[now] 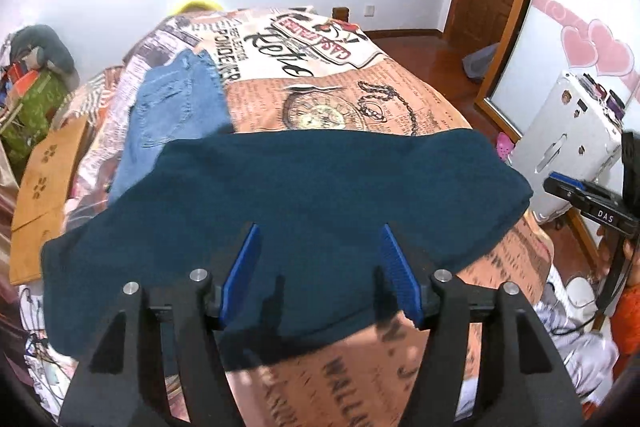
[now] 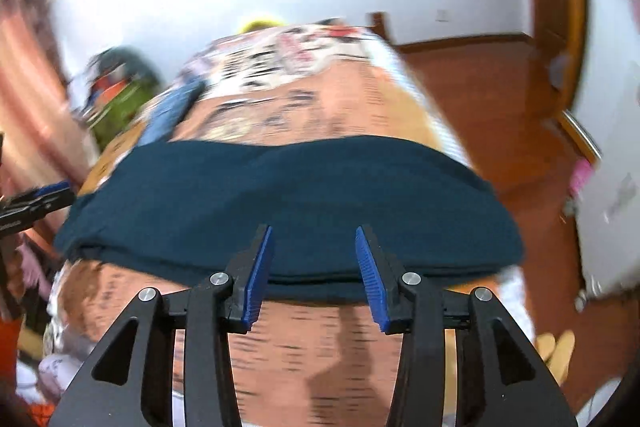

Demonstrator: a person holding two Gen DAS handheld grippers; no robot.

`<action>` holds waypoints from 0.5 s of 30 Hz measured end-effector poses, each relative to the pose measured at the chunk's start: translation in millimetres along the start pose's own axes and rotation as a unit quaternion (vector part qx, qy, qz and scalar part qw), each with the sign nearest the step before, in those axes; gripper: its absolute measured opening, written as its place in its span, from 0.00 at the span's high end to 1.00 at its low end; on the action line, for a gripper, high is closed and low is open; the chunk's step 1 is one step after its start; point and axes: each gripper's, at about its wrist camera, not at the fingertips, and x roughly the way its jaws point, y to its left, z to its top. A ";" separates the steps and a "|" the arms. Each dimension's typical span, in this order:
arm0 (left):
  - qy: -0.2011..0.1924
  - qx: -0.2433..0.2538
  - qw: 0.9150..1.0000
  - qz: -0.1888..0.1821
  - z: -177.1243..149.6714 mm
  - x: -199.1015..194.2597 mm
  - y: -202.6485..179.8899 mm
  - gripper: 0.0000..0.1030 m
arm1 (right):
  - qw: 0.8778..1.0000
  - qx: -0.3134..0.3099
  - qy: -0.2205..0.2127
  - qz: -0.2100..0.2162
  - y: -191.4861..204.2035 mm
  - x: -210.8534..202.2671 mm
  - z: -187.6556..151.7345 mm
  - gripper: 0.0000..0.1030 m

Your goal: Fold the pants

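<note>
Dark teal pants point(image 1: 280, 195) lie folded into a wide band across the near part of the bed; they also show in the right wrist view point(image 2: 288, 195). My left gripper point(image 1: 318, 231) is open and empty, hovering over the pants' near half. My right gripper point(image 2: 314, 231) is open and empty above the pants' near edge. The right gripper's body shows at the right edge of the left wrist view point(image 1: 592, 199). The left gripper's tip shows at the left edge of the right wrist view point(image 2: 36, 203).
A blue denim garment point(image 1: 176, 107) lies on the bed's far left. The printed bedspread point(image 1: 360, 95) covers the bed. A brown cardboard box point(image 1: 44, 183) and clutter sit left of the bed. A white suitcase point(image 1: 560, 143) stands on the wooden floor at right.
</note>
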 end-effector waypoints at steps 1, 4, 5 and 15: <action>0.004 -0.001 1.000 -0.001 3.1 6.7 -2.0 0.40 | 1.000 0.016 0.001 -0.015 -14.6 0.7 -1.7 0.62; 0.018 0.001 1.000 0.005 10.4 29.0 -10.4 0.40 | 0.997 0.056 0.005 -0.044 -46.7 2.4 -6.6 0.62; 0.027 0.002 1.000 0.002 12.6 38.4 -14.5 0.40 | 0.996 0.071 0.006 -0.052 -57.0 3.7 -8.7 0.62; 0.090 0.035 0.995 0.005 12.6 99.9 -53.3 0.39 | 0.979 0.185 0.017 -0.085 -127.4 20.5 -34.3 0.62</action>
